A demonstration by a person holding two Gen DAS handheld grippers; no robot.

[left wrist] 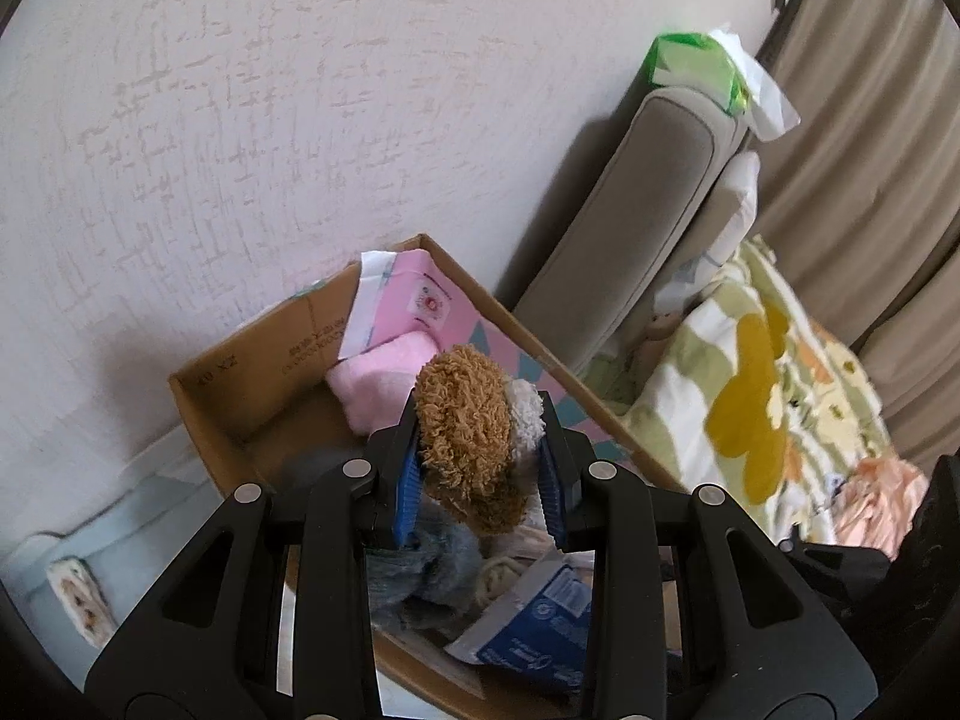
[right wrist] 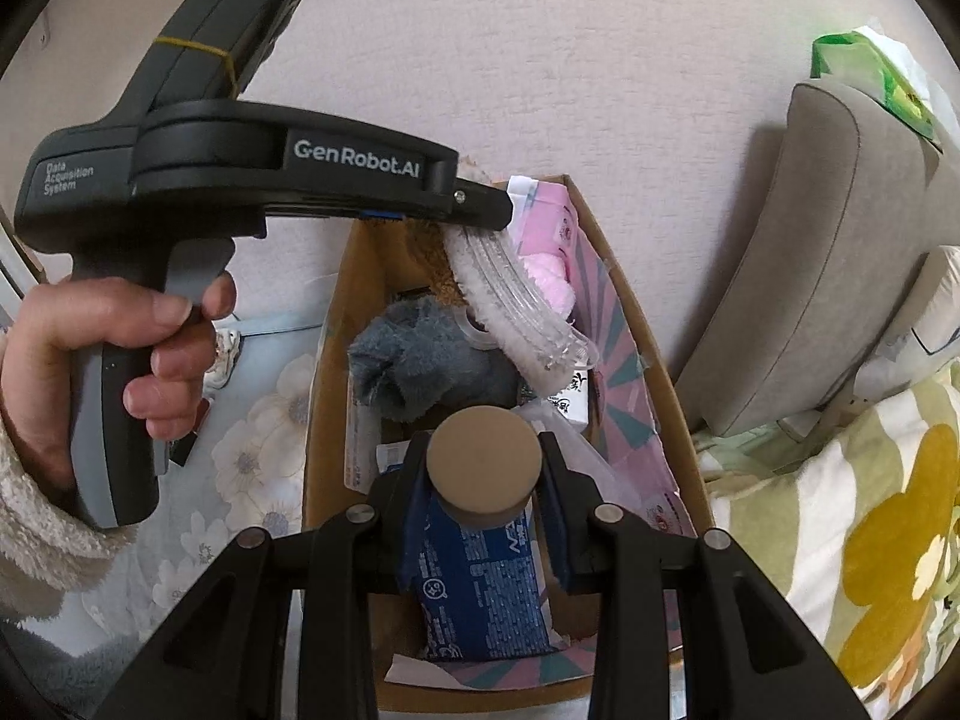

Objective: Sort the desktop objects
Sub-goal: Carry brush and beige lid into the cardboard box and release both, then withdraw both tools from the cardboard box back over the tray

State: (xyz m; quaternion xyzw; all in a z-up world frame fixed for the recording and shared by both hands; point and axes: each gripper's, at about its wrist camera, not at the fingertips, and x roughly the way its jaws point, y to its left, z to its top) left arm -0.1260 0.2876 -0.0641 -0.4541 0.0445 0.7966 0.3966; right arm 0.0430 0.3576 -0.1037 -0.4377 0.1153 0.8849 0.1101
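The left gripper [left wrist: 480,468] clamps a fuzzy brown slipper [left wrist: 468,444]. The right gripper [right wrist: 483,480] pinches a flat round tan lid [right wrist: 483,462] above the cardboard box [right wrist: 324,396].

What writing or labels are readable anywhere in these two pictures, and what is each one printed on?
"GenRobot.AI": side of the black left gripper.
"Data Acquisition System": rear of the same gripper's body.
Cardboard box: printed characters on the inside wall, upside down and blurred, not readable.
Blue packet: dense small print, too small to read.
Pink packet: a round logo, too small to read.
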